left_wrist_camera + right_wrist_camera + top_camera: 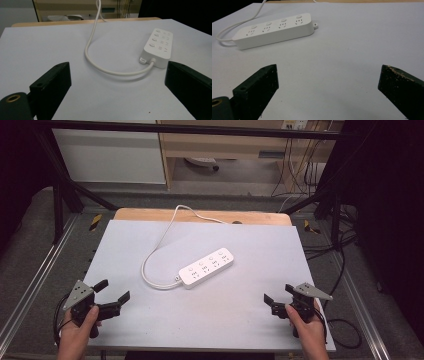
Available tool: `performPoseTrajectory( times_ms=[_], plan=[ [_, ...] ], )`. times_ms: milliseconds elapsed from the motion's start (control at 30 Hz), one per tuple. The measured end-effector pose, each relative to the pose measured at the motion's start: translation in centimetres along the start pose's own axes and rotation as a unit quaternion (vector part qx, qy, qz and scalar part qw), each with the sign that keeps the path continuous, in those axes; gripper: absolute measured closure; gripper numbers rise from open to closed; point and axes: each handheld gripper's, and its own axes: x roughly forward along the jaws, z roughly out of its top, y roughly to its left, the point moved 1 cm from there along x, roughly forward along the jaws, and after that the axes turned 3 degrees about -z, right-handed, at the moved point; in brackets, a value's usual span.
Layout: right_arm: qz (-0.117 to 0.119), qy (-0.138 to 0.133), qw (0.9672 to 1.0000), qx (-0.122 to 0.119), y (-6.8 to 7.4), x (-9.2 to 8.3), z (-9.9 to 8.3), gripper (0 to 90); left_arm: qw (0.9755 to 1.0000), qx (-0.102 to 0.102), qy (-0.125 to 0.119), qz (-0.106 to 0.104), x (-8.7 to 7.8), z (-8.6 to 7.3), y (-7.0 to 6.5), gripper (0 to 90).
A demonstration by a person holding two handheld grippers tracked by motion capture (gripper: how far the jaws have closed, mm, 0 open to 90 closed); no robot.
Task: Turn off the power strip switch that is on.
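Observation:
A white power strip (pixel 206 267) with several sockets lies at an angle in the middle of the white tabletop (pixel 240 245). Its white cable (pixel 152 255) loops left and runs off over the far edge. My left gripper (pixel 114 290) hovers at the near left, open and empty, held by a hand. In the left gripper view the jaws of my left gripper (pixel 118 68) stand wide, with the strip (pixel 157 46) and cable (pixel 87 50) ahead. My right gripper (pixel 278 293) sits at the near right, open and empty. Beyond the spread jaws of my right gripper (pixel 328 68) lies the strip (pixel 274 30).
A wooden strip (pixel 200 215) edges the table's far side. Black frame bars (pixel 65 195) stand at both sides and across the top. Dark cables (pixel 345 255) trail on the floor to the right. A cabinet (pixel 110 155) and shelving stand behind.

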Motion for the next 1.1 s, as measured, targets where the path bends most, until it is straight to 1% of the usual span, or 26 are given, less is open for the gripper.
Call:
performPoseTrajectory(
  times_ms=[200, 400, 533, 567, 633, 667, 800, 867, 933, 1033, 1100],
  plan=[
    [0.002, 0.009, 1.0, -0.002, 0.1, 0.2, 0.0, 2.9, 1.0, 0.007, 0.005, 0.0, 0.1, 0.0, -0.1, 6.6],
    [0.004, 0.006, 1.0, -0.005, 0.1, 0.1, 0.0, 2.9, 0.9999, 0.013, 0.008, 0.0, 0.2, -0.1, -0.3, 6.6],
    [0.015, 0.011, 0.9998, -0.006, 0.3, 0.1, 0.1, 3.6, 0.9998, 0.014, 0.01, 0.0, 0.3, -0.1, -0.3, 6.6],
    [0.019, 0.01, 0.9997, -0.01, 0.4, 0.0, 0.3, 5.1, 0.9998, 0.014, 0.01, 0.0, 0.3, -0.1, -0.3, 6.6],
    [0.02, 0.008, 0.9997, -0.013, 0.6, -0.1, 0.4, 4.9, 0.9998, 0.014, 0.011, 0.0, 0.3, -0.1, -0.3, 6.6],
    [0.018, 0.002, 0.9997, -0.016, 0.7, -0.3, 0.6, 4.3, 0.9998, 0.014, 0.011, 0.001, 0.2, -0.1, -0.3, 6.6],
    [0.022, -0.002, 0.9996, -0.014, 1.0, -0.5, 1.1, 3.9, 0.9999, 0.011, 0.012, 0.003, 0.2, -0.2, -0.2, 6.6],
    [0.021, 0.001, 0.9995, -0.022, 1.4, -0.6, 1.6, 3.4, 0.9999, 0.009, 0.014, 0.004, 0.2, -0.3, -0.2, 6.5],
    [0.026, -0.006, 0.9993, -0.028, 1.9, -0.6, 2.2, 3.2, 0.9998, 0.01, 0.014, 0.003, 0.2, -0.3, -0.1, 6.5],
    [0.032, -0.005, 0.9984, -0.046, 2.7, -0.6, 3.1, 3.6, 0.9999, 0.009, 0.013, 0.003, 0.3, -0.3, -0.1, 6.5],
    [0.036, -0.003, 0.9979, -0.053, 3.1, -0.4, 3.7, 4.3, 0.9999, 0.009, 0.014, 0.004, 0.3, -0.3, -0.1, 6.5]
  ],
)
